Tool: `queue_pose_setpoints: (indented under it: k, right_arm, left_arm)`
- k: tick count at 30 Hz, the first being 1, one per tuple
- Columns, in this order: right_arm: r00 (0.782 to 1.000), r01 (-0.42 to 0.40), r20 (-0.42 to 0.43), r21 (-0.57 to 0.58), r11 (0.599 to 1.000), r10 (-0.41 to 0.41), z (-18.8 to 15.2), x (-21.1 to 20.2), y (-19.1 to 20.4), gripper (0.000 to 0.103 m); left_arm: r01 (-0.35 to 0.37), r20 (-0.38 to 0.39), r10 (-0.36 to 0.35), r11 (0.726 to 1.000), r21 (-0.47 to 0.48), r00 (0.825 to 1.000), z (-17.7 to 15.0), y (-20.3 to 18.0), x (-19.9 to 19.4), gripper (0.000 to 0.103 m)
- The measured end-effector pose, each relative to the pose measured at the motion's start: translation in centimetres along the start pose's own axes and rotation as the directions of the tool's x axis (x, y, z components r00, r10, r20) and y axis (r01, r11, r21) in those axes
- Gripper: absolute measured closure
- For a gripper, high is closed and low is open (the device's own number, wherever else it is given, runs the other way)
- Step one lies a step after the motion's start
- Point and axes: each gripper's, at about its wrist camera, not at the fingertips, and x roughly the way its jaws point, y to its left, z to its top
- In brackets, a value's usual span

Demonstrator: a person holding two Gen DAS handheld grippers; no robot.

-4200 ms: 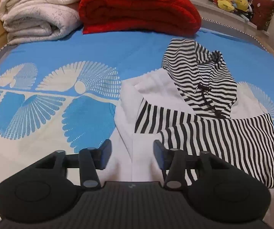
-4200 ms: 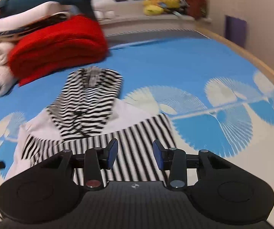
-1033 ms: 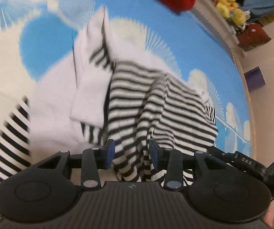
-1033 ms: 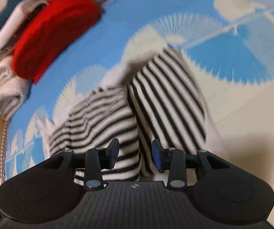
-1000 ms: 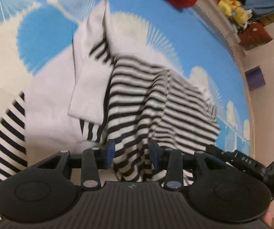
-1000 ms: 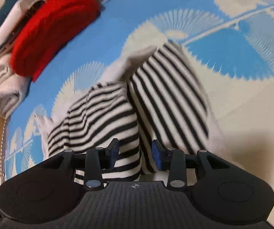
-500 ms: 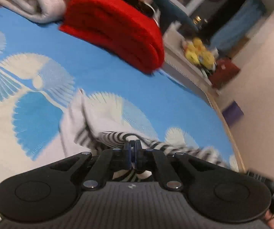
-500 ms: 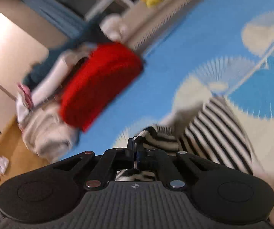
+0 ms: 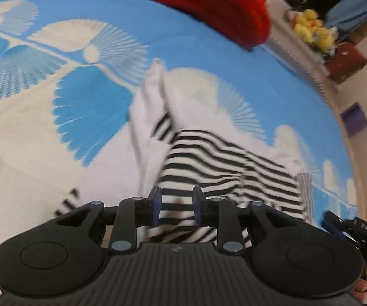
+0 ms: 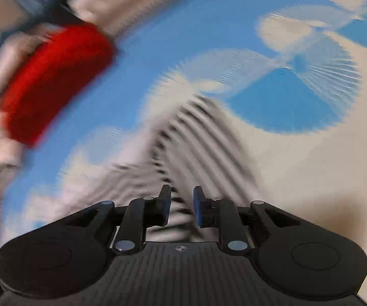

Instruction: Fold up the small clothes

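While both of your jaws stand apart with nothing pinched between them, the striped hoodie (image 9: 224,163) lies bunched on the bed (image 9: 12,137), directly ahead of and beneath each tool. Starting at the left, your left gripper (image 9: 176,205) hovers over the near striped fold, its open jaws straddling that cloth without closing on it. From there the garment's long axis runs away to the right, toward the bed's right edge, while a white sleeve (image 9: 150,102) points off toward the red blanket (image 9: 209,2) at the far side. Further right, your right gripper (image 10: 181,205) is also open over striped fabric (image 10: 196,137), though heavy blur hides the exact edge there. Judging from this, the left hand sits nearer the bulk of the cloth, so the next grasp likely falls straight down from it.
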Motion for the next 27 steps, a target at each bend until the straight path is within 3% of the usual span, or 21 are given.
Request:
queue_pose_setpoints:
  k: [2, 3, 5, 6, 7, 8, 9, 10, 11, 14, 16, 17, 19, 21, 22, 23, 25, 27]
  right_arm:
    - [0.995, -0.091, -0.043, -0.016, 0.996, 0.090, -0.3, 0.5, 0.7, 0.079]
    - [0.993, -0.081, -0.094, -0.032, 0.996, 0.078, -0.8, 1.3, 1.1, 0.076]
    - [0.982, 0.089, -0.160, -0.088, 0.992, -0.102, -1.7, 3.1, 1.4, 0.070]
    - [0.965, 0.178, -0.176, -0.112, 0.978, -0.195, -2.2, 3.9, 1.2, 0.068]
    - [0.953, 0.217, -0.190, -0.111, 0.970, -0.235, -2.5, 4.4, 0.8, 0.066]
    - [0.953, 0.211, -0.203, -0.087, 0.974, -0.224, -2.7, 4.5, 0.4, 0.066]
    - [0.957, 0.192, -0.209, -0.066, 0.979, -0.202, -2.6, 4.6, 0.1, 0.066]
    - [0.963, 0.170, -0.202, -0.060, 0.984, -0.179, -2.4, 4.4, 0.2, 0.078]
    - [0.973, 0.134, -0.184, -0.056, 0.989, -0.142, -2.2, 4.0, 0.4, 0.097]
    - [0.998, 0.037, -0.059, -0.007, 0.999, -0.037, -1.2, 1.3, 1.0, 0.098]
    - [0.999, 0.034, 0.005, -0.011, 0.999, -0.034, -0.6, 0.0, 1.4, 0.098]
    - [0.998, 0.057, -0.003, 0.000, 0.998, -0.057, -0.4, 0.3, 1.3, 0.098]
    - [0.986, 0.130, -0.112, 0.043, 0.991, -0.124, -0.7, 2.1, -0.2, 0.097]
    - [0.958, 0.193, -0.231, 0.090, 0.977, -0.168, -1.5, 3.9, -1.6, 0.090]
    - [0.955, 0.214, -0.232, 0.102, 0.972, -0.186, -1.5, 3.8, -1.8, 0.083]
    - [0.960, 0.215, -0.202, 0.096, 0.972, -0.193, -1.3, 3.4, -1.4, 0.075]
    - [0.979, 0.192, -0.081, 0.031, 0.981, -0.189, -0.7, 1.6, 0.4, 0.074]
    - [0.981, 0.187, 0.057, -0.066, 0.980, -0.183, -0.5, -0.5, 2.0, 0.074]
  left_arm:
    - [-0.024, -0.038, 0.024, 1.000, 0.003, 0.999, -0.6, -0.2, 1.1, 0.073]
    - [-0.062, -0.057, 0.062, 0.998, 0.005, 0.996, -0.8, -0.1, 1.7, 0.073]
    - [-0.106, -0.086, 0.106, 0.994, -0.001, 0.991, -1.1, 0.4, 2.4, 0.073]
    - [-0.112, -0.099, 0.110, 0.994, -0.009, 0.989, -1.3, 0.8, 2.8, 0.073]
    - [-0.114, -0.111, 0.111, 0.993, -0.017, 0.988, -1.3, 1.4, 2.6, 0.073]
    - [-0.107, -0.115, 0.104, 0.994, -0.021, 0.988, -1.3, 1.8, 2.2, 0.077]
    - [-0.090, -0.110, 0.086, 0.996, -0.023, 0.990, -1.2, 1.9, 2.2, 0.094]
    - [-0.074, -0.097, 0.071, 0.997, -0.027, 0.993, -0.8, 2.0, 2.1, 0.099]
    - [-0.058, -0.069, 0.056, 0.998, -0.030, 0.996, -0.6, 1.9, 1.5, 0.099]
    - [-0.003, 0.035, 0.003, 1.000, -0.002, 0.999, 0.1, 1.1, -0.5, 0.100]
    - [-0.020, 0.035, 0.020, 1.000, -0.001, 0.999, 0.1, 1.2, -0.5, 0.100]
    - [-0.040, -0.003, 0.040, 0.999, -0.007, 0.999, -0.2, 1.5, 0.2, 0.099]
    - [-0.104, -0.107, 0.100, 0.994, -0.031, 0.989, -0.9, 2.7, 2.2, 0.098]
    - [-0.128, -0.110, 0.123, 0.991, -0.044, 0.986, -1.3, 3.0, 2.3, 0.093]
    - [-0.121, -0.082, 0.119, 0.992, -0.026, 0.990, -1.2, 2.5, 1.7, 0.093]
    - [-0.113, -0.032, 0.113, 0.994, 0.013, 0.993, -0.9, 1.7, 0.7, 0.093]
    - [-0.102, 0.073, 0.094, 0.989, 0.109, 0.993, -0.7, 0.0, -1.1, 0.093]
    - [-0.071, 0.130, 0.051, 0.985, 0.158, 0.990, -0.8, -1.2, -2.2, 0.093]
